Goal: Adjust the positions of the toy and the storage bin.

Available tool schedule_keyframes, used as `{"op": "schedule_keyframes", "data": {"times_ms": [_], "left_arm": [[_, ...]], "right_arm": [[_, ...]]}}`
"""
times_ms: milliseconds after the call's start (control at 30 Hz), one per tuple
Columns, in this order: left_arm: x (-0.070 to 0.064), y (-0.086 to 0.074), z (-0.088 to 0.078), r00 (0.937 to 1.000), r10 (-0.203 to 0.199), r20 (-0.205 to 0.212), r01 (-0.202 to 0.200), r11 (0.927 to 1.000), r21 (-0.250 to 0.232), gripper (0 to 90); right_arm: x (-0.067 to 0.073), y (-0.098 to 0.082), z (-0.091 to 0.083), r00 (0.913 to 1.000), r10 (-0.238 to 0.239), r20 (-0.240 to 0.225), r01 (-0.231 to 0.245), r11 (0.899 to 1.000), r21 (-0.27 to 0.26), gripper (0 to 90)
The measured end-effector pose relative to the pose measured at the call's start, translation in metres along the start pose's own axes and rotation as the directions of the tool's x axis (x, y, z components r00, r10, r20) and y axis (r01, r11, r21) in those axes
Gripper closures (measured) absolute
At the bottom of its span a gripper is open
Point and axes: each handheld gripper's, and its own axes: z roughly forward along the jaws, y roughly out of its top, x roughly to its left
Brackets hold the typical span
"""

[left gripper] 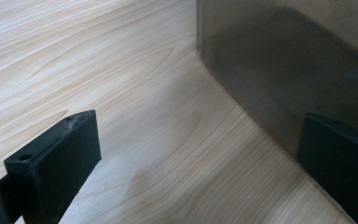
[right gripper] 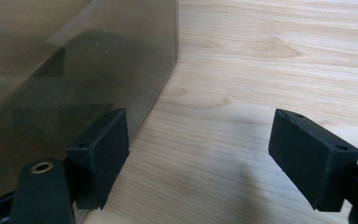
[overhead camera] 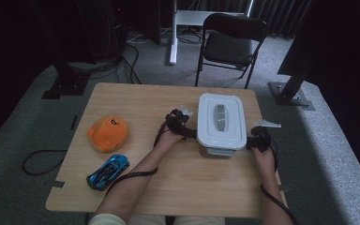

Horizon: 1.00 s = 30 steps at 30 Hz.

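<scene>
So at this point the lidded box (overhead camera: pixel 221 125) sat on the desk (overhead camera: pixel 136 101), toward the right half and a bit past the middle, with its white lid (overhead camera: pixel 220 119) on and looking seated flat. The smoky grey body underneath was resting on the wood, not lifted as far as I could tell.

The left claw (overhead camera: pixel 187 131) was parked right at the box's left side, and the right claw (overhead camera: pixel 254 140) was at the near right corner. In the left gripper view the jaws stood wide apart, one out over bare wood and the other right up against the tinted wall (left gripper: pixel 284 70). Same deal in the right gripper view: one jaw hugging the wall (right gripper: pixel 74 70), the other well clear over the desk. So both claws were released, gripping nothing, just bracketing the box from either side.

My read: the approach was done, the actual grab or lid work wasn't. Couldn't tell whether the plan was to lift the box or pop the lid latches. The orange plush (overhead camera: pixel 107 133) and the blue toy car (overhead camera: pixel 108 171) were sitting untouched well off to the left, so if those were meant to go inside, all of that was left to do.
</scene>
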Motion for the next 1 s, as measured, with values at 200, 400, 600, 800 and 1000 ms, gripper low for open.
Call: {"op": "schedule_keyframes", "data": {"times_ms": [200,400,600,800,1000], "left_arm": [[0.013,-0.010,-0.010,0.9998,-0.014,-0.011,0.015,0.9999,0.006,0.5],[0.025,-0.019,-0.023,0.9994,-0.021,-0.027,0.021,0.9998,0.006,0.5],[0.038,-0.030,-0.035,0.9983,-0.039,-0.043,0.039,0.9992,0.006,0.5],[0.048,-0.040,-0.048,0.9968,-0.045,-0.066,0.045,0.9990,0.003,0.5],[0.057,-0.050,-0.061,0.9956,-0.062,-0.069,0.062,0.9980,0.001,0.5]], "right_arm": [[0.011,0.002,0.006,0.9994,-0.004,-0.034,0.004,1.000,-0.001,19.7],[0.028,0.008,0.013,0.9984,-0.029,-0.049,0.030,1.000,0.009,19.9],[0.047,0.013,0.018,0.9953,-0.062,-0.075,0.064,0.998,0.020,19.9],[0.063,0.017,0.025,0.9922,-0.085,-0.092,0.087,0.996,0.023,20.0],[0.078,0.019,0.031,0.9894,-0.097,-0.108,0.100,0.995,0.023,20.0]]}}
